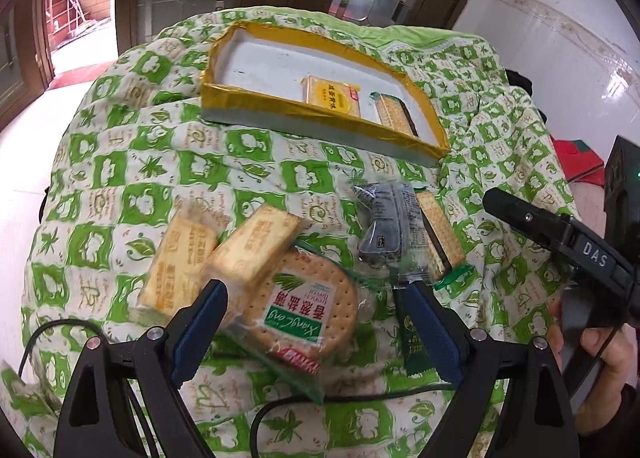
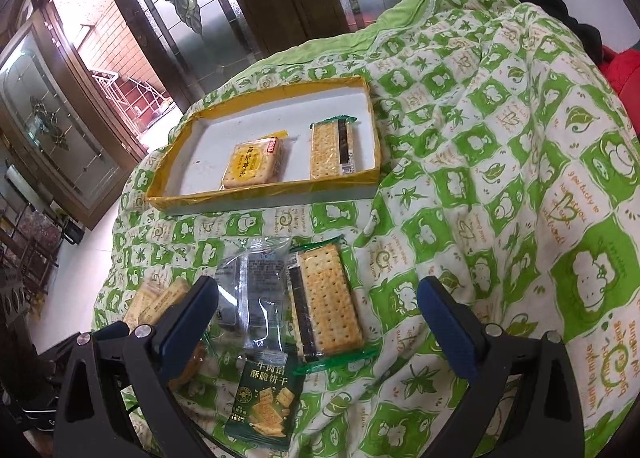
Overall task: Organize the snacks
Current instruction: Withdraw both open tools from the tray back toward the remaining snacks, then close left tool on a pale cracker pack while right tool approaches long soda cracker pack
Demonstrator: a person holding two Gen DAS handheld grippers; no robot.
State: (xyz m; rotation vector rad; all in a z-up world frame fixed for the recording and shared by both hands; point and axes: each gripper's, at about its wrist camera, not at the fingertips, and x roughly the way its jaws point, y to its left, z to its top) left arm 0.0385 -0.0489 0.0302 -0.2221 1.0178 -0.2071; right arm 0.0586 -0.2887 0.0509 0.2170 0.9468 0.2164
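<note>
Both tools wide & empty: left tool (image 1: 314,312) over the round cracker pack (image 1: 308,302) on the quilt (image 1: 120,161) short of the box (image 1: 224,101), light, crinkly, brittle, so pinch across wrapper edges gently.

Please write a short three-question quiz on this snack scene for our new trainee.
1. True or false: the tray holds two packets.
2. Which packet lies between the left tongs: A) the round biscuit, B) the grey packet, C) the dark green packet?
3. Fill in: the right tongs are ___ and hold nothing.

Key: 1 true; 2 A; 3 open.
</note>
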